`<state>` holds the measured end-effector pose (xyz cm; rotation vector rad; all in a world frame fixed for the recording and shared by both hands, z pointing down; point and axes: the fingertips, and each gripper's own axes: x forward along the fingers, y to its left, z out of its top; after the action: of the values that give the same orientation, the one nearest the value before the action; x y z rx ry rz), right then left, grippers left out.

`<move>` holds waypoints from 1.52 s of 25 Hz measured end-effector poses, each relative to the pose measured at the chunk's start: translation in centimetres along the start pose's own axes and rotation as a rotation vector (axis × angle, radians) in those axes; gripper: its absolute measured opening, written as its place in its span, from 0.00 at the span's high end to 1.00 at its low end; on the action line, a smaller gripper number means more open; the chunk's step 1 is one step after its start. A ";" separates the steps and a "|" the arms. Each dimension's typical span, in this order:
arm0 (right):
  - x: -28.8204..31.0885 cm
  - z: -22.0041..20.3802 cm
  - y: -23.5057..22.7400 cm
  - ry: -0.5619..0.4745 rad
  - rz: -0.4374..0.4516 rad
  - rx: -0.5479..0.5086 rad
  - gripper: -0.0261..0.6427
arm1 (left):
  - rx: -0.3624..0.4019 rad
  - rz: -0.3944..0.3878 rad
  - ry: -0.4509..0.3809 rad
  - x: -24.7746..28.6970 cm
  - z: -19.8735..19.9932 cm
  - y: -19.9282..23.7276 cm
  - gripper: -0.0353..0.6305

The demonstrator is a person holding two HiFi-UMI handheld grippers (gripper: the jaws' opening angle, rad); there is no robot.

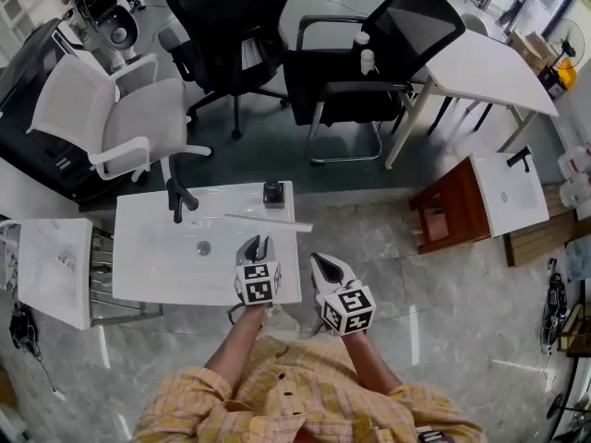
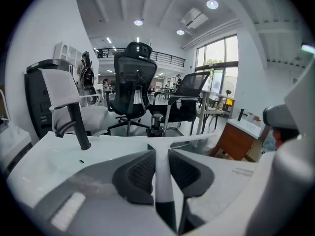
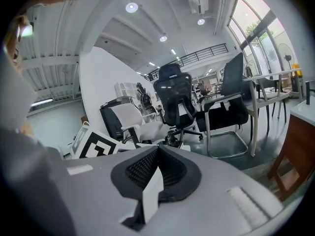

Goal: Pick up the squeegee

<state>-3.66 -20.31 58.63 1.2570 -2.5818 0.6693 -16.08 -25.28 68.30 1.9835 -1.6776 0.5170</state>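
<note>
white and shaped like a letter t, the squeegee (image 1: 277,223) shows in the middle of the head view, over the shiny white sink counter (image 1: 157,270). its long thin blade runs left to right and dips a little at the right. that end pokes past the counter's right edge. its straight stem, white with a black end, points down the frame into the left gripper (image 1: 259,245). the left gripper view shows the stem pinched between two black bumpy pads (image 2: 140,173), with the blade crossing just past the tips.

the right gripper (image 1: 320,264) is just to the right, a bit lower in the frame, and does not touch the squeegee. its black ridged pads meet at the tips. a thin white strip shows low between them, and i cannot tell what it is.

a black bent tap (image 1: 177,199) and a small black box (image 1: 273,193) stand on the counter above the blade.
</note>
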 end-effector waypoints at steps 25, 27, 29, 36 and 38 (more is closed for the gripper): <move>-2.4 6.2 -0.3 -0.098 0.048 -0.071 0.96 | 0.037 0.011 -0.192 -7.9 7.9 -3.4 0.82; -2.6 6.6 -0.3 -0.105 0.054 -0.076 0.96 | 0.038 0.014 -0.202 -8.2 8.3 -3.5 0.82; -2.6 7.0 -0.4 -0.111 0.060 -0.083 0.97 | 0.036 0.018 -0.216 -8.3 8.9 -3.6 0.82; -2.8 8.5 -0.4 -0.143 0.072 -0.104 0.97 | 0.035 0.024 -0.262 -8.8 10.5 -3.6 0.82; -2.7 8.6 -0.5 -0.142 0.074 -0.107 0.97 | 0.030 0.025 -0.270 -8.8 10.7 -3.6 0.82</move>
<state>-1.37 -22.80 50.30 1.2226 -2.7493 0.4632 -14.36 -24.07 54.12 2.1335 -1.8650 0.2943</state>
